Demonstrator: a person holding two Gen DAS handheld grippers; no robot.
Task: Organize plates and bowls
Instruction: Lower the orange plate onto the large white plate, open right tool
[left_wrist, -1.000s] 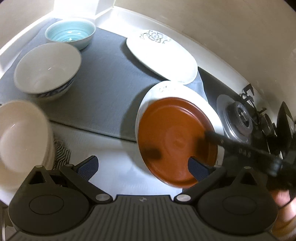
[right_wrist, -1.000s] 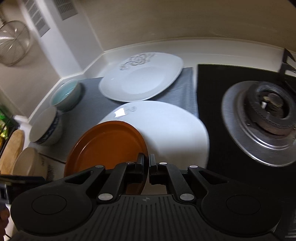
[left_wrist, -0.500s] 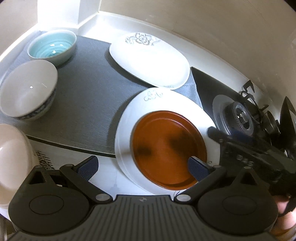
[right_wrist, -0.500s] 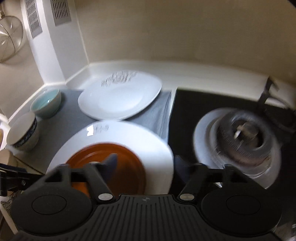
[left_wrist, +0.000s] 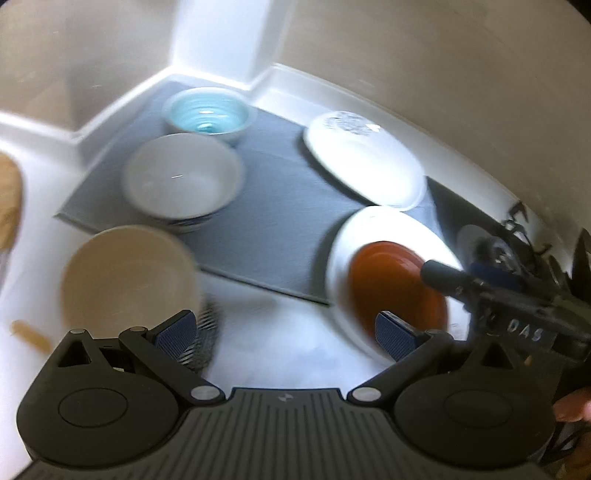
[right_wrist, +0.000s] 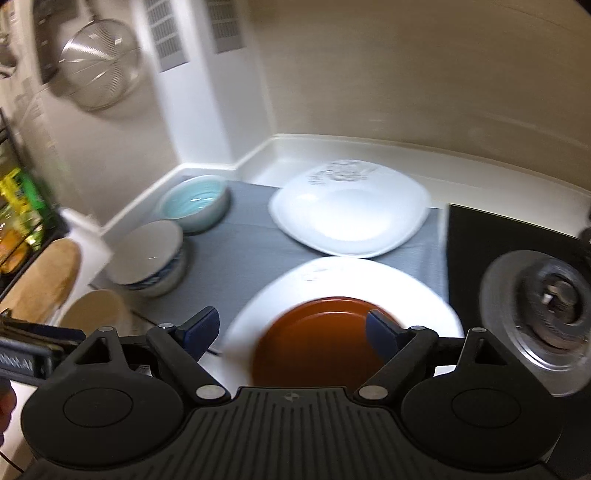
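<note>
In the left wrist view, the left gripper (left_wrist: 286, 332) is empty with its jaws wide apart, and the round orange-brown plate (left_wrist: 397, 288) now lies flat on the big round white plate (left_wrist: 369, 229) at the right, with the right gripper (left_wrist: 476, 280) just past it. In the right wrist view, the right gripper (right_wrist: 291, 328), which pinched that orange-brown plate (right_wrist: 317, 339) a second ago, is opening and holds nothing. So one stack looks done, and the square white plate (right_wrist: 351, 218) and the bowls further left still wait.

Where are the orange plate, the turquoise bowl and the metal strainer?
round orange plate (right_wrist: 317, 332): right wrist view, centre.
turquoise ribbed bowl (left_wrist: 207, 116): left wrist view, inner basin.
round metal mesh strainer (right_wrist: 98, 64): right wrist view, mesh.
</note>
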